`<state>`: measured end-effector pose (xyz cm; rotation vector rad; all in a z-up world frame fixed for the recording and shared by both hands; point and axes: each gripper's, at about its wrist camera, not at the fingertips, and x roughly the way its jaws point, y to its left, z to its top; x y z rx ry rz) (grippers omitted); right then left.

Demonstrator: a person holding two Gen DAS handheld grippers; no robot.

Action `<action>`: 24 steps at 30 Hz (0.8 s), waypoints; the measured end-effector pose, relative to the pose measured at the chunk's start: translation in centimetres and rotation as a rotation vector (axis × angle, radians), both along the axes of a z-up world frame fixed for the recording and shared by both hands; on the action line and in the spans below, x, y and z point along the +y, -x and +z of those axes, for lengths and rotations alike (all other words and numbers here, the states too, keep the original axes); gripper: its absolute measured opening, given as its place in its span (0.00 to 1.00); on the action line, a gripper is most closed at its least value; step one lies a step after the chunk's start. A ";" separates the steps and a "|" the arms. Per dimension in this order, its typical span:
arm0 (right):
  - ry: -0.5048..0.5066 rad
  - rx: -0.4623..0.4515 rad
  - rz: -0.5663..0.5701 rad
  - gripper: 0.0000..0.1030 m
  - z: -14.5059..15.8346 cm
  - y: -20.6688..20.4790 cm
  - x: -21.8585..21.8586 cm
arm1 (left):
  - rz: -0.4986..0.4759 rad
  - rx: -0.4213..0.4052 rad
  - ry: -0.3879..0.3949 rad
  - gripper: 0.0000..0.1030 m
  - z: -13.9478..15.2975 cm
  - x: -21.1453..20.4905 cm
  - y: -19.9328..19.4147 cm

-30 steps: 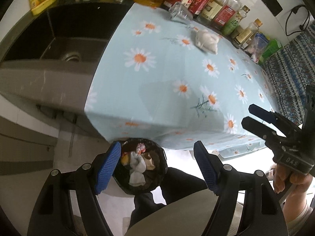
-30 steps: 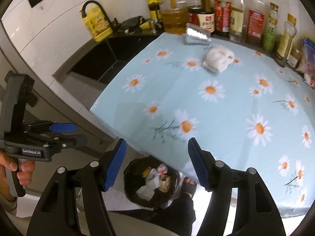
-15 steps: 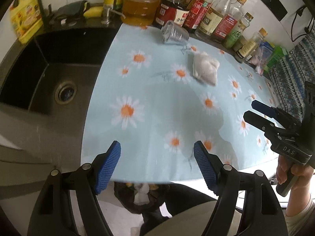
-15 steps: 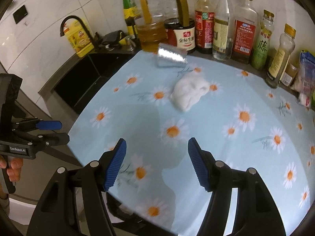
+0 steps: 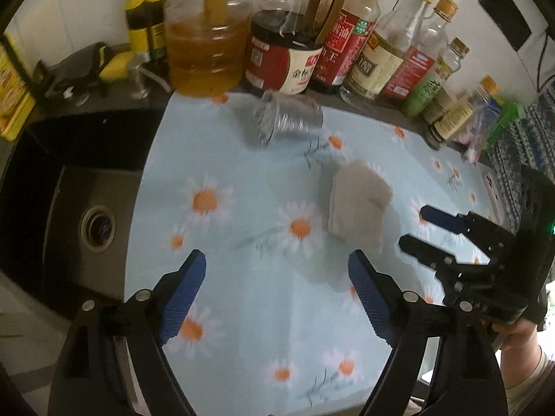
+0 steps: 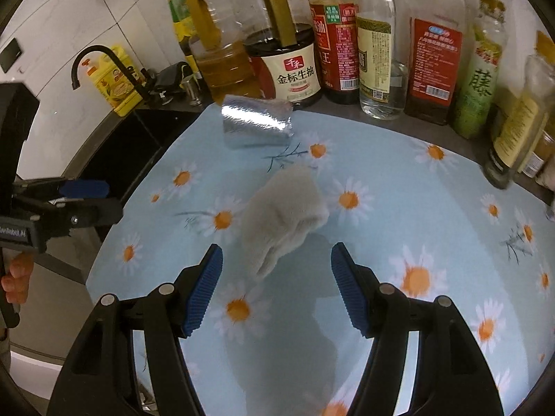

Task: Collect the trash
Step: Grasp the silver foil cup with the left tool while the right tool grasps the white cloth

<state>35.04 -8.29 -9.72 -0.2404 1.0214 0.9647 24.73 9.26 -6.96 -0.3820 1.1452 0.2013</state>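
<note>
My left gripper [image 5: 275,293] wide open, empty, over the tabletop [image 5: 249,312]. Silver foil wrapper [image 6: 256,123] lies at the back near the bottles, crumpled tissue wad [image 6: 282,216] mid-cloth just ahead of my right gripper [image 6: 274,286], also wide, empty. Both pieces uncollected; I judge tissue next.

Motion-blurred in the left wrist view: silver foil packet [image 5: 286,121] and crumpled tissue [image 5: 359,204], edges smeared, folds unreadable. Bottle row [image 5: 388,52] cut off by the upper edge, most caps out of frame. Yellow box [image 5: 12,93] clipped at the left edge. In the right wrist view, far-right bottles [image 6: 520,118] blurred, labels illegible. Sink [image 6: 138,138] interior too dark to read.
</note>
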 end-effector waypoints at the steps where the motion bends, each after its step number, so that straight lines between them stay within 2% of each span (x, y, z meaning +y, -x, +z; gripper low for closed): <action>1: -0.003 0.005 0.007 0.63 -0.2 -0.6 0.3 | 0.000 0.003 -0.004 0.80 -0.2 0.2 -1.0; 4: -0.007 0.024 0.026 0.63 -1.0 -2.2 1.0 | -0.009 -0.003 -0.018 0.88 -0.5 0.9 -3.3; 9: -0.018 0.056 0.058 0.60 -2.1 -4.1 2.1 | -0.030 -0.014 -0.047 0.91 -0.9 2.1 -7.1; 12: -0.018 0.065 0.084 0.54 -2.7 -4.5 2.7 | -0.058 -0.013 -0.073 0.92 -1.3 2.4 -9.1; 14: -0.023 0.086 0.097 0.46 -3.2 -4.9 2.9 | -0.075 0.000 -0.078 0.92 -1.8 2.6 -10.3; 18: -0.038 0.102 0.113 0.41 -3.6 -5.3 3.1 | -0.096 0.030 -0.079 0.92 -3.1 3.3 -12.2; 22: -0.040 0.096 0.124 0.27 -3.9 -5.5 3.1 | -0.120 0.033 -0.099 0.92 -3.7 3.6 -13.5; 24: -0.047 0.098 0.128 0.23 -4.0 -5.5 3.0 | -0.125 0.031 -0.105 0.92 -3.9 3.9 -14.2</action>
